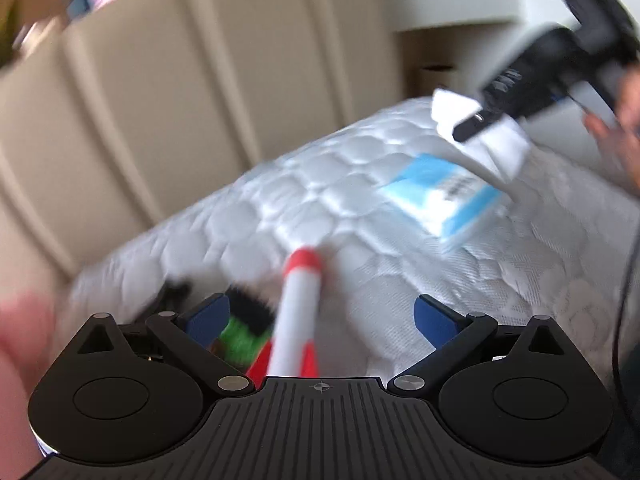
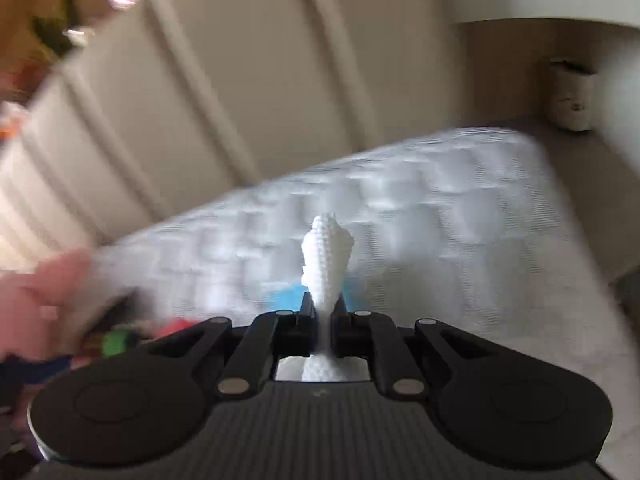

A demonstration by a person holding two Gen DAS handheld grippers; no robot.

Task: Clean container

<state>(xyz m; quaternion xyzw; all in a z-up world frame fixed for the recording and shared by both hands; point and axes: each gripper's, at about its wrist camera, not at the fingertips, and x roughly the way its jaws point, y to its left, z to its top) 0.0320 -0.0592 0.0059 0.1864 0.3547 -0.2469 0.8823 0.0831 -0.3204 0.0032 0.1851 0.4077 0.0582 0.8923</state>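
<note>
Right claw [image 2: 323, 312] grips tissue [image 2: 326, 256] above tissue pack [image 1: 440, 196]; left claw [image 1: 320, 316] open; container unseen, wiping pending.

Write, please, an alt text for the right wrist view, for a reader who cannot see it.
The right hand-held gripper is shut on a white embossed tissue, which stands up between its fingers. Behind it lies a white quilted mattress against a beige padded headboard; the picture is blurred by motion.
</note>
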